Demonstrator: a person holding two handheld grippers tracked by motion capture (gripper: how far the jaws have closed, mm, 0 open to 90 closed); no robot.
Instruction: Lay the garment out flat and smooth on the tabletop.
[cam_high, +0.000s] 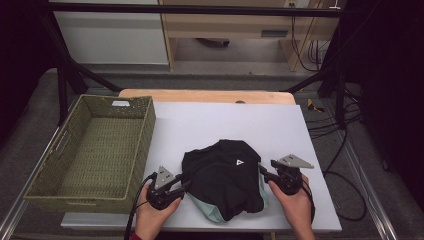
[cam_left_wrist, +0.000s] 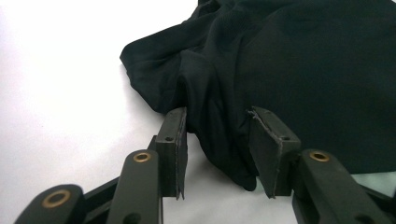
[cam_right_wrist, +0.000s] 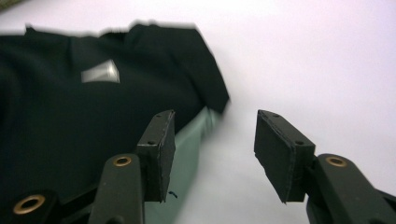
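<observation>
- 1 black garment (cam_high: 225, 177) over 1 mint-green piece (cam_high: 214, 212), right of 1 wicker basket (cam_high: 142, 137).
- Basket holding nothing.
- 2 grippers: left gripper (cam_high: 183, 187) released, fold between jaws; right gripper (cam_high: 263, 172) released.

Bright, even light falls from above on the white table top (cam_high: 280, 130), while the room around it sinks into dark. In both gripper views the white surface glares, nearly blown out. The black garment (cam_right_wrist: 70, 121) smears at its far edge in the right gripper view; its folds swallow detail.
</observation>
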